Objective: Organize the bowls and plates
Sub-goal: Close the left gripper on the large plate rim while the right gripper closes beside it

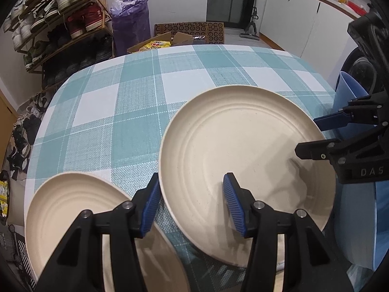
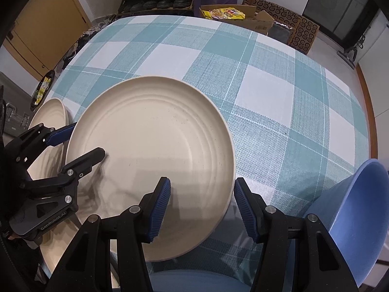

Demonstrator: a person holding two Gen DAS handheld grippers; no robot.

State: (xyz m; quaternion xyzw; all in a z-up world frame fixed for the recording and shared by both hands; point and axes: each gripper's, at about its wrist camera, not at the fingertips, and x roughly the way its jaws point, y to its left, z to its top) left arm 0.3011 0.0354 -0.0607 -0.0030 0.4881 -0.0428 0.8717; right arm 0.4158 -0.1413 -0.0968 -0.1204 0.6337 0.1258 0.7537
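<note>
A large cream plate (image 1: 243, 146) (image 2: 150, 133) lies on the checked tablecloth. My left gripper (image 1: 192, 177) (image 2: 82, 143) straddles its left rim, one finger outside and one over the plate, open with the pads off the rim. At the opposite rim my right gripper (image 2: 203, 181) (image 1: 311, 136) straddles it the same way, also open. A second cream plate (image 1: 73, 206) (image 2: 48, 112) sits just left of the first. A blue bowl (image 2: 359, 206) (image 1: 347, 90) stands to the right. Something flat and blue (image 1: 357, 231) (image 2: 194, 279) lies by the near edge, partly under the large plate.
The teal and white cloth covers the table (image 1: 121, 109) up to its far edge. Beyond it stand a shoe rack (image 1: 60, 24), a purple bag (image 1: 130, 22) and open cardboard boxes (image 1: 158, 45). White cabinets (image 1: 304, 19) line the right wall.
</note>
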